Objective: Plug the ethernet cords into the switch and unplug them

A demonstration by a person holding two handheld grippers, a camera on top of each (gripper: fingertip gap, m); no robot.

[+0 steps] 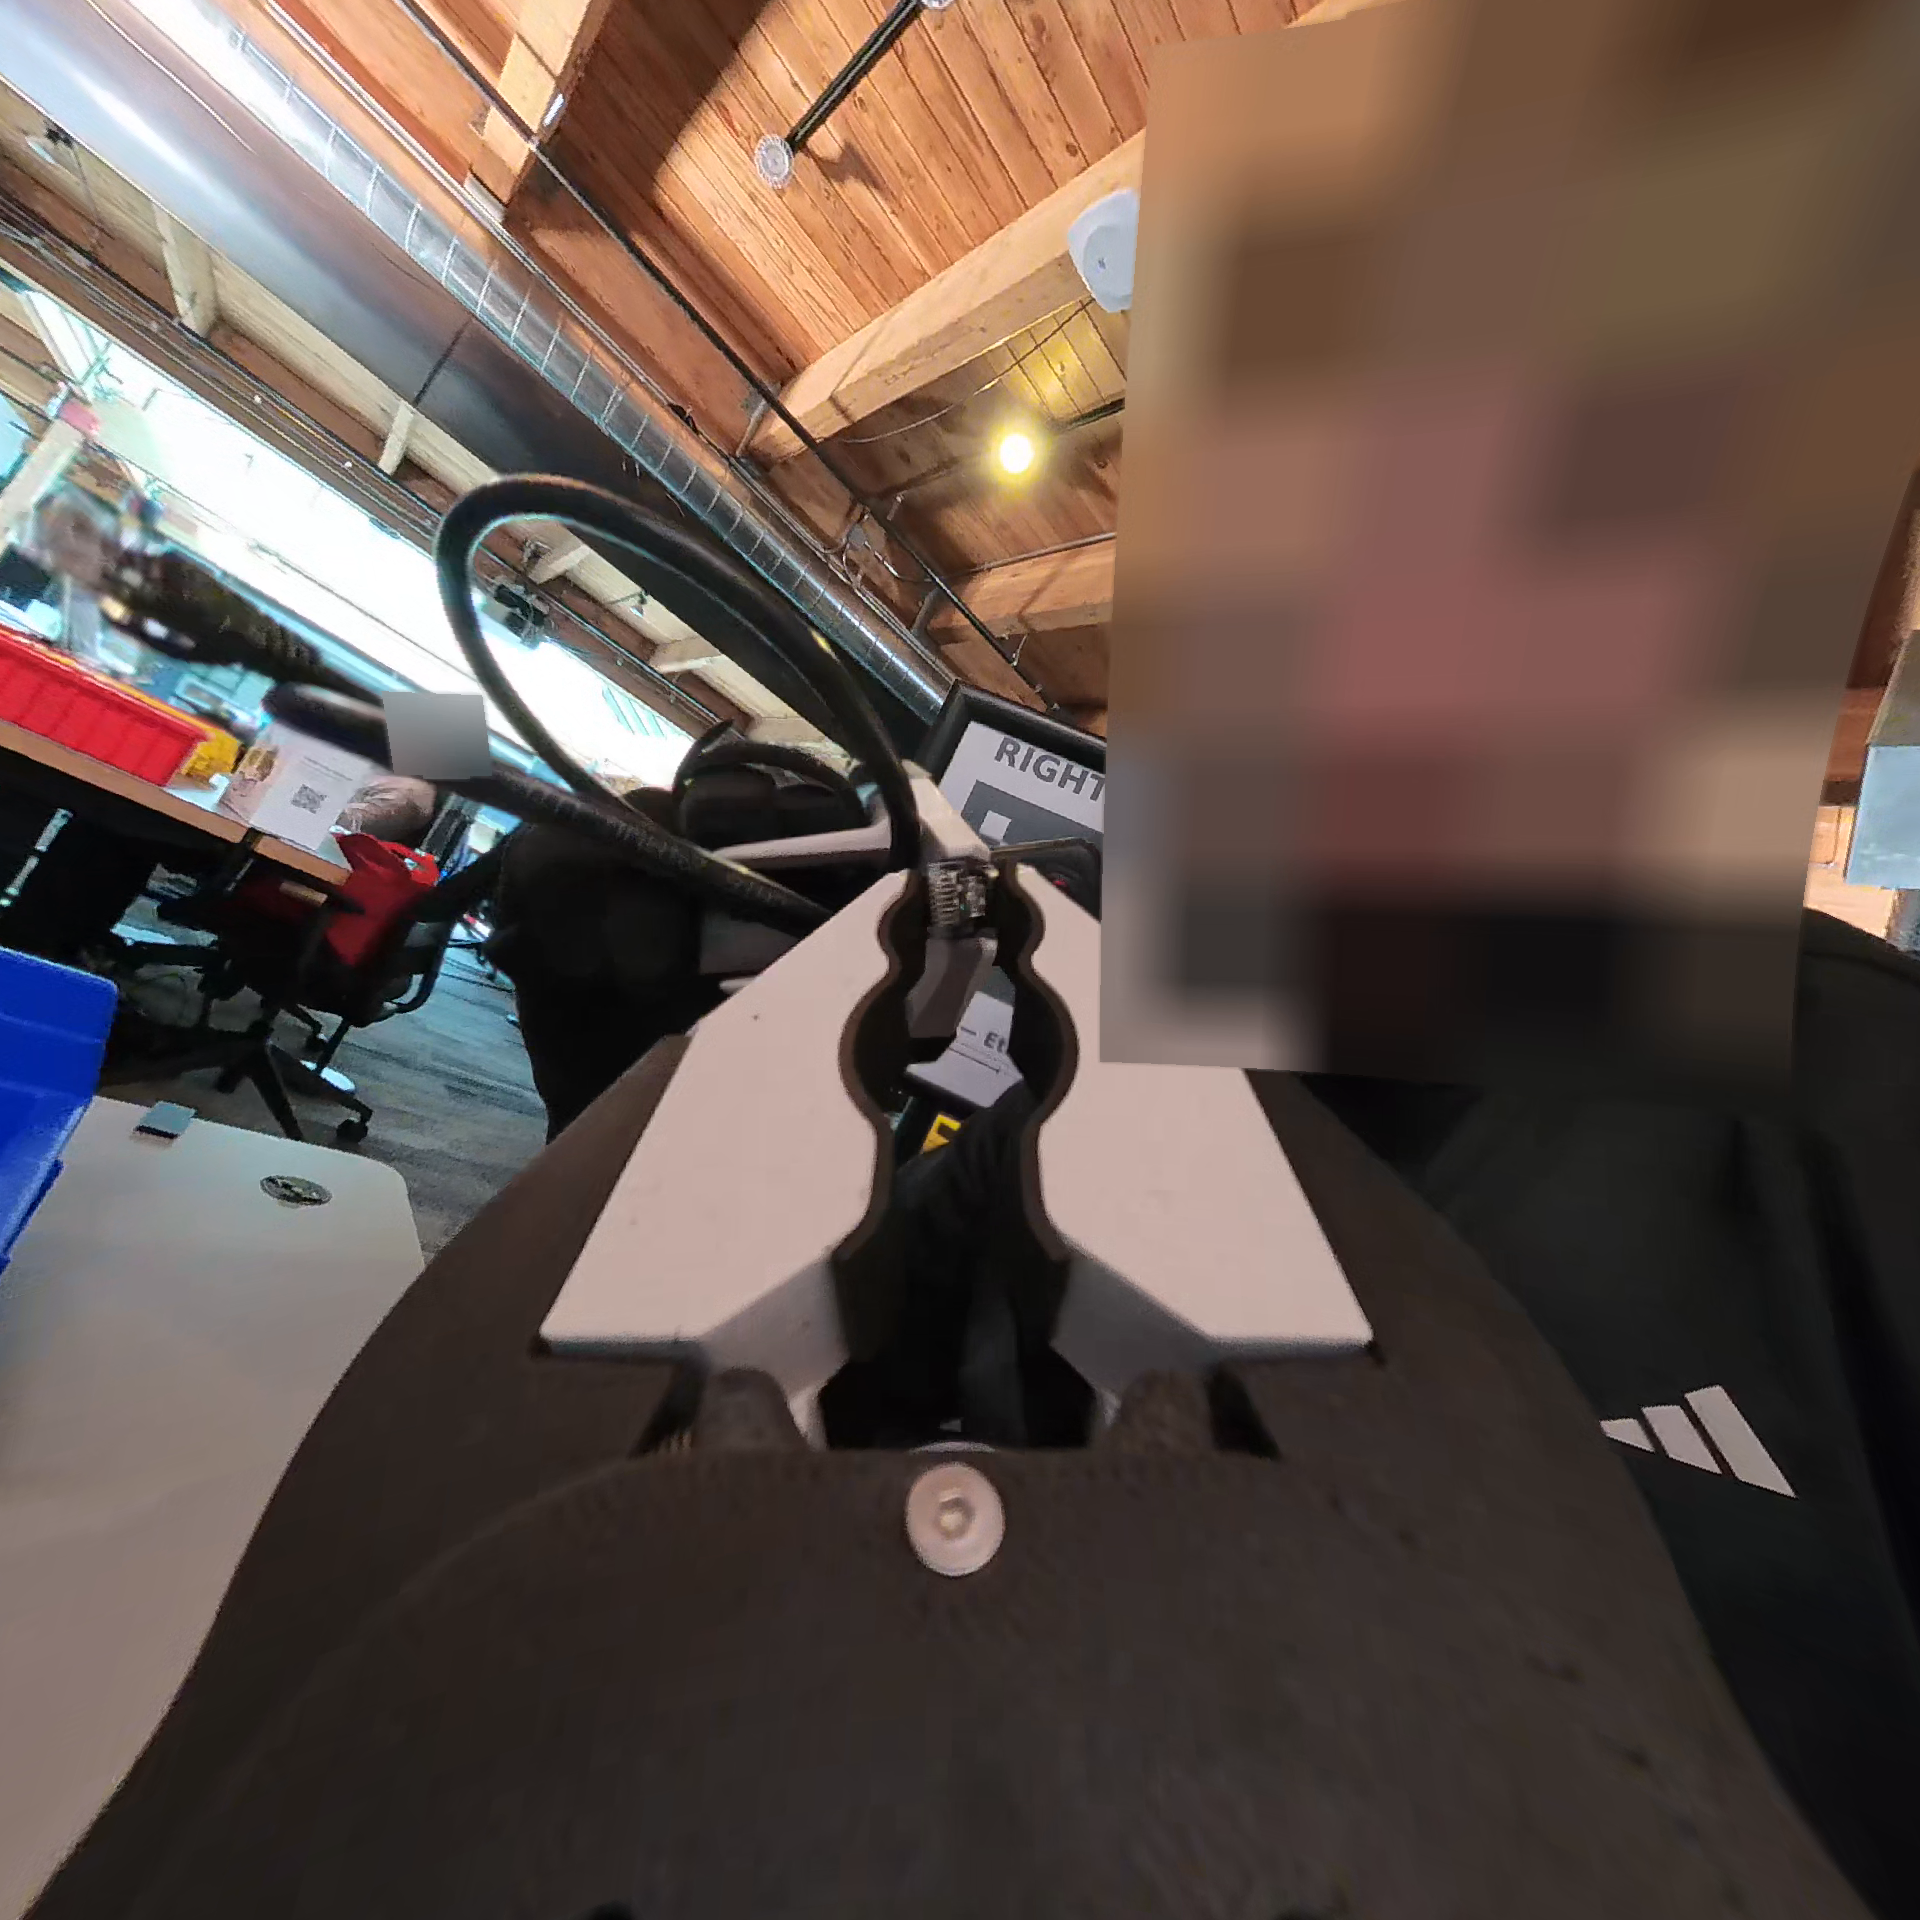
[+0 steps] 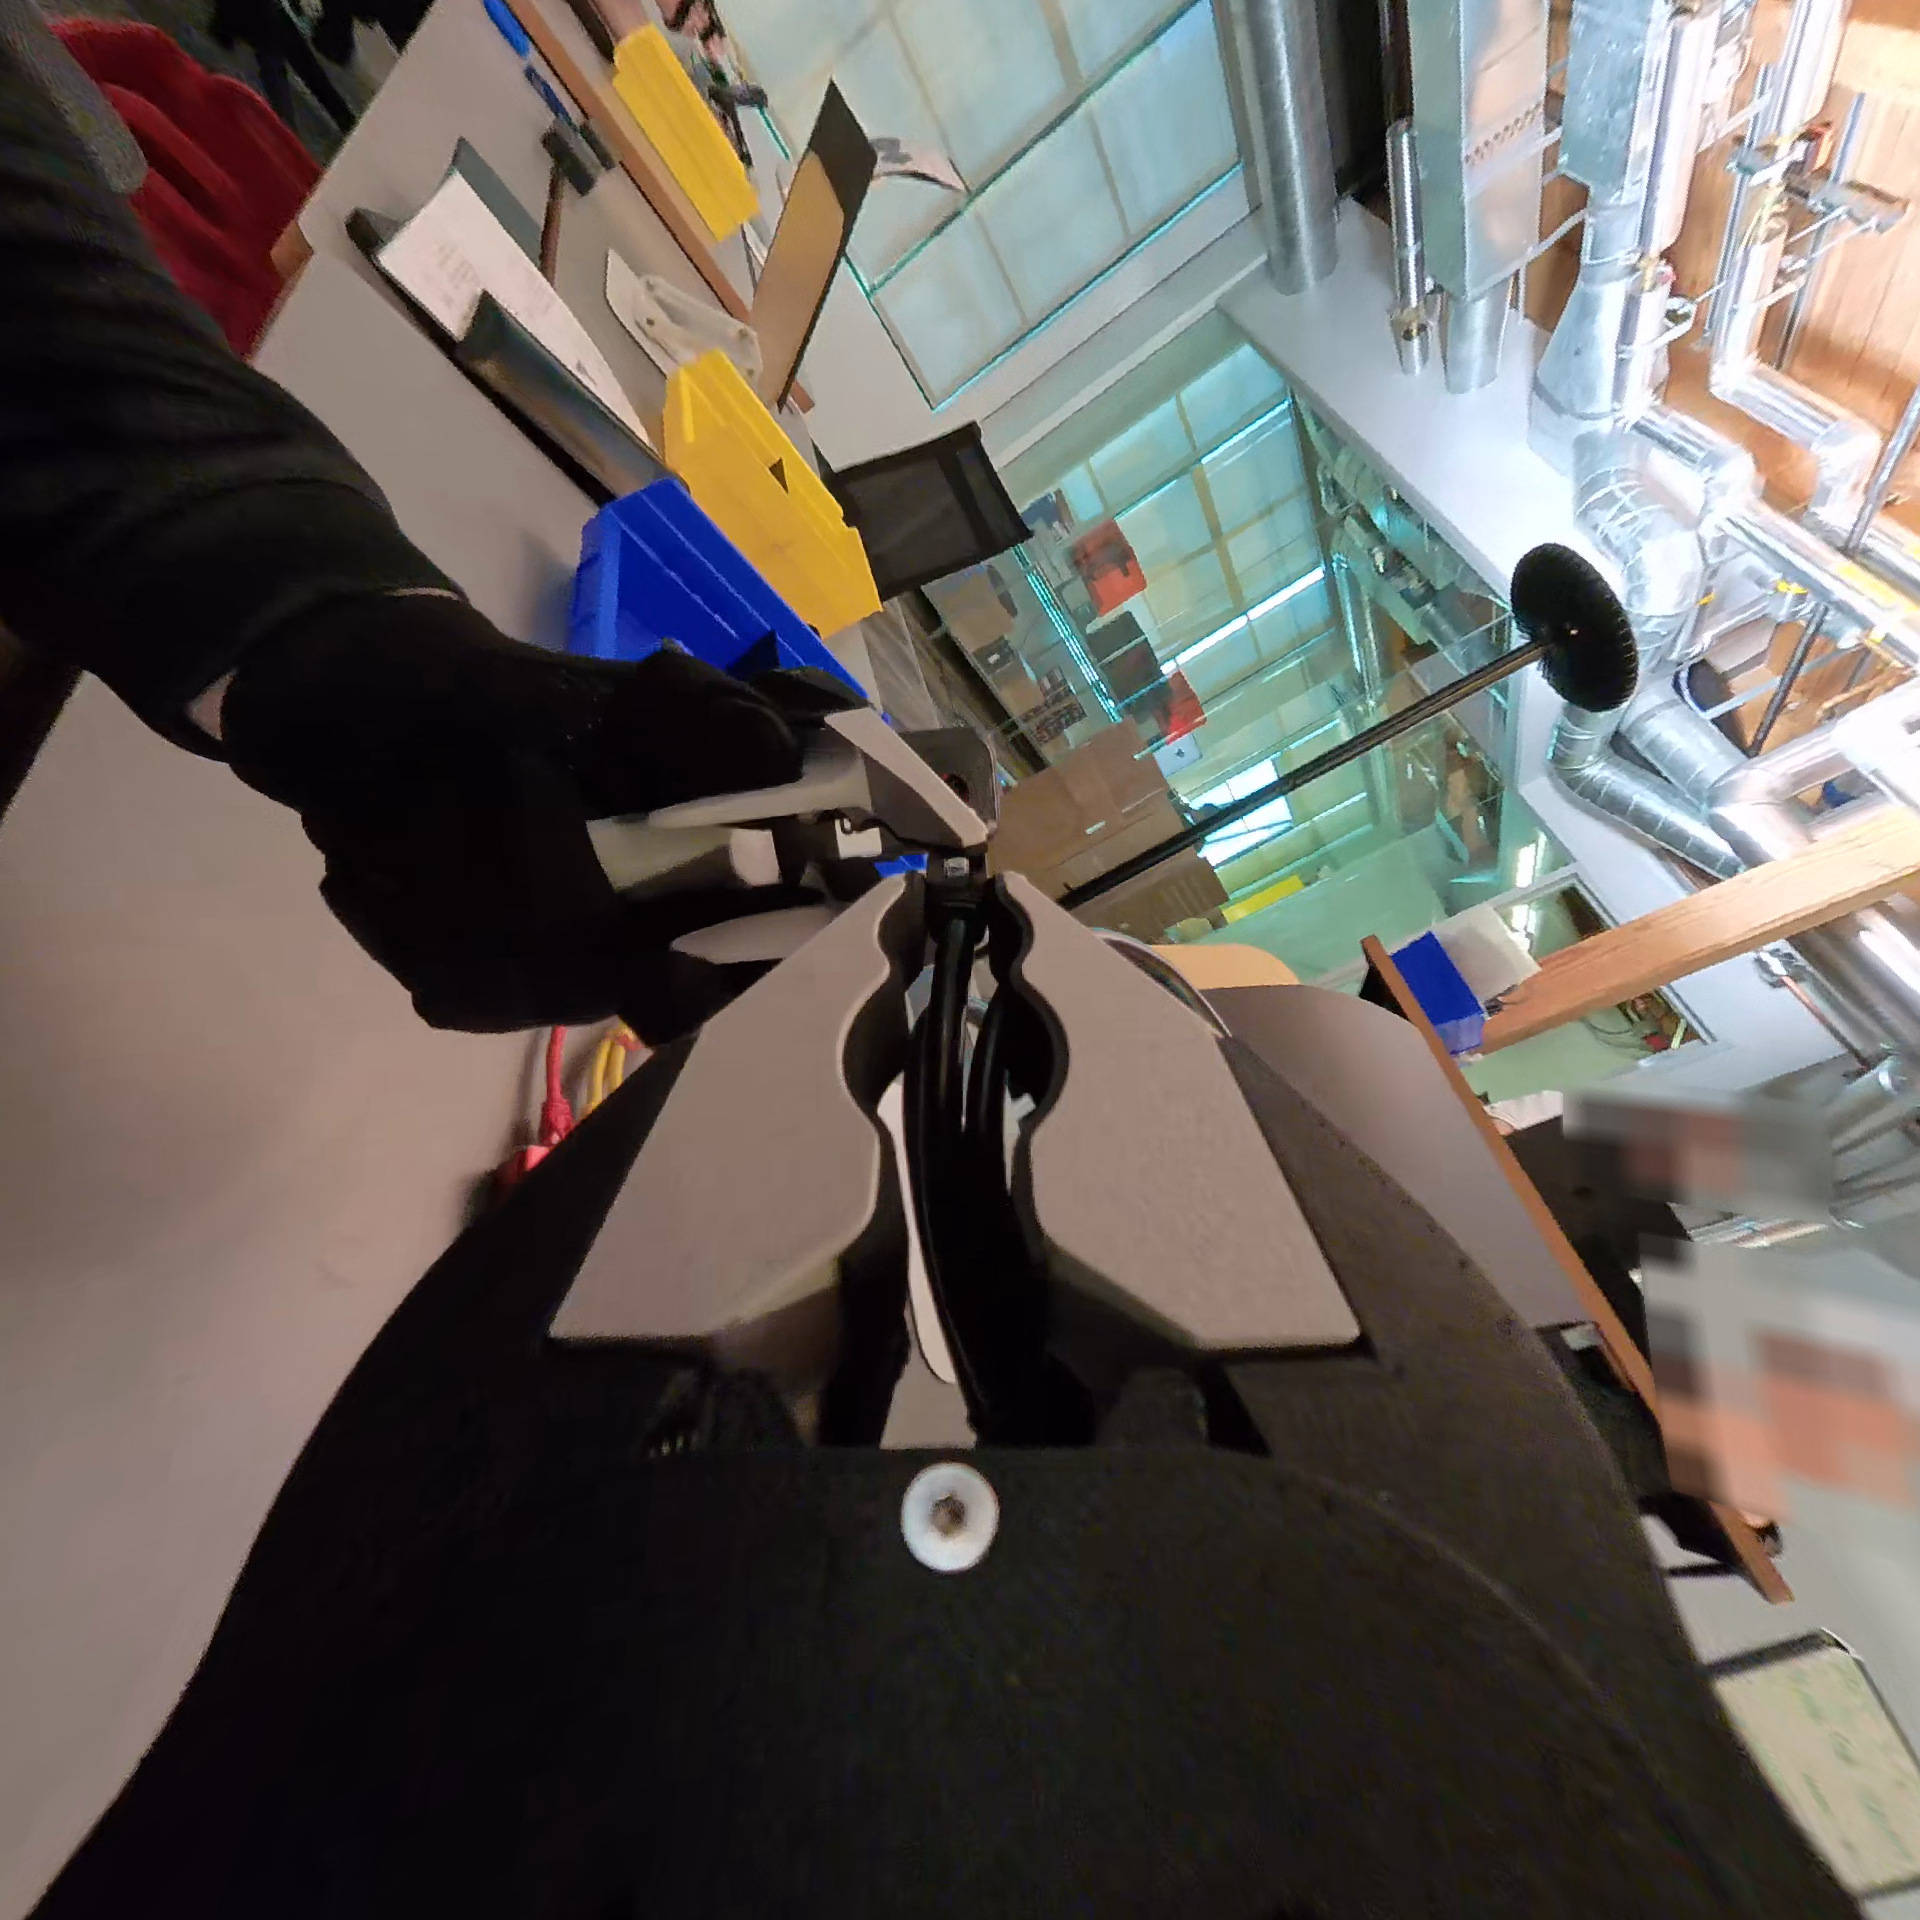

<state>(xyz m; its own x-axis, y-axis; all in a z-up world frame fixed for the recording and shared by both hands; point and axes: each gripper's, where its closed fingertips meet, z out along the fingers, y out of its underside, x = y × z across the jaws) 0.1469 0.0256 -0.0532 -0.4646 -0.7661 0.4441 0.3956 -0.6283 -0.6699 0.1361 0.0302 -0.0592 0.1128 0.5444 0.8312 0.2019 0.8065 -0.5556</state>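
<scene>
In the left wrist view my left gripper (image 1: 958,891) points upward and is shut on the clear plug (image 1: 956,896) of a black ethernet cord (image 1: 488,665), which loops up and to the left. The white tip of the right gripper (image 1: 940,823) touches the same plug from behind. In the right wrist view my right gripper (image 2: 956,881) is shut on the black cord (image 2: 940,1049) just below its plug (image 2: 958,869). The left gripper (image 2: 977,826), held by a black-gloved hand (image 2: 488,790), meets it tip to tip. The switch is not in view.
Red (image 2: 551,1091) and yellow (image 2: 613,1055) cords lie on the grey table (image 2: 208,1039). Blue (image 2: 675,592) and yellow (image 2: 758,488) bins stand farther along it. A blue bin (image 1: 42,1091), a red bin (image 1: 94,707) and an office chair (image 1: 312,935) are to the left. A person in a black top (image 1: 1558,1247) is close. Left and right tips are no more than a few centimetres apart.
</scene>
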